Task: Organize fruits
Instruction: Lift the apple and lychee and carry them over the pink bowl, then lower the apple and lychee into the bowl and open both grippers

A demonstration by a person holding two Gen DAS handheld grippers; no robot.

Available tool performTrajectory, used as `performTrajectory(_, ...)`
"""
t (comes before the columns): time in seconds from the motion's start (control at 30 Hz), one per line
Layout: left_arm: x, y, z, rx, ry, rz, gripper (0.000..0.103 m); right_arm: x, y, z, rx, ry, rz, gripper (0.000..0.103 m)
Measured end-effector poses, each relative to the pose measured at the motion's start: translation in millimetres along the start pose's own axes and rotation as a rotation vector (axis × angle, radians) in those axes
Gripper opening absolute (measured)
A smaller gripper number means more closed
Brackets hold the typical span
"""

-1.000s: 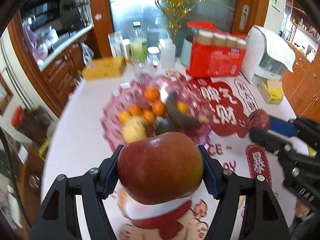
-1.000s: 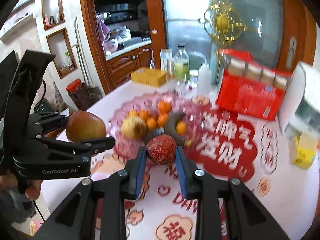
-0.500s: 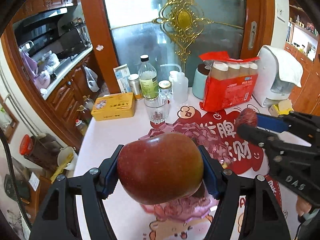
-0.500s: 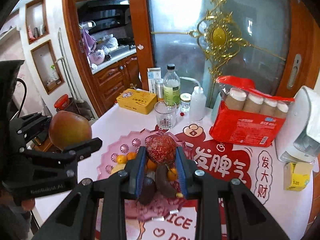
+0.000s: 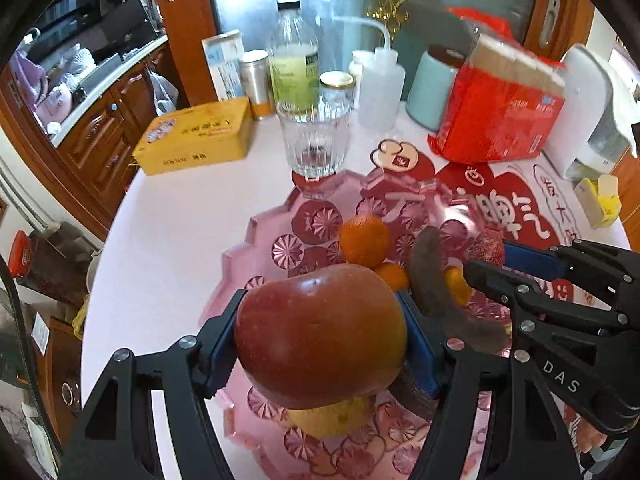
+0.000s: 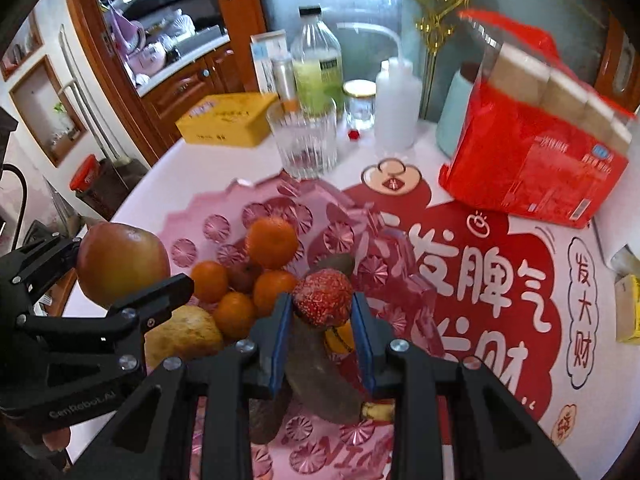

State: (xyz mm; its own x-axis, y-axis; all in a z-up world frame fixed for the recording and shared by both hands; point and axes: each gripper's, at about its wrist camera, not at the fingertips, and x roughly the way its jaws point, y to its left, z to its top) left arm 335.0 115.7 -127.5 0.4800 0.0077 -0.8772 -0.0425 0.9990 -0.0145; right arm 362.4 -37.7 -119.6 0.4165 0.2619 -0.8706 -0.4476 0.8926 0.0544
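My left gripper point(image 5: 320, 340) is shut on a large red apple point(image 5: 320, 332) and holds it over the near part of a pink cut-glass fruit tray point(image 5: 256, 240). My right gripper point(image 6: 322, 316) is shut on a small bumpy red lychee point(image 6: 322, 298) above the tray's right half point(image 6: 224, 208). The tray holds several mandarins point(image 6: 272, 242), a dark overripe banana point(image 6: 320, 376) and a yellowish fruit point(image 6: 184, 334). Each gripper shows in the other's view: the right one with the lychee point(image 5: 486, 250), the left one with the apple point(image 6: 120, 264).
A ribbed drinking glass point(image 5: 316, 140) stands just behind the tray. Behind it are a bottle point(image 5: 294, 60), jars, a squeeze bottle point(image 5: 380, 88), a yellow tin point(image 5: 196, 136), a red package point(image 5: 500, 116) and a white appliance point(image 5: 588, 112). The table edge drops off at left.
Both grippers have moved forward and down over the tray with their fruit still held. The tray and the glass now look much closer.
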Motion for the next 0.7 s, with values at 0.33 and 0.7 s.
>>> performTrajectory(0.33, 33.7, -9.9, -1.1, 0.024, 0.028, -0.010, 0.070, 27.8, -4.4, -9.0, -0.023, 0.031, -0.001, 0.031)
performTrajectory(0.7, 37.2, -1.1, -4.4, 0.014, 0.046, -0.024, 0.102, 29.2, -19.0, -17.1, 0.016, 0.010, 0.005, 0.052)
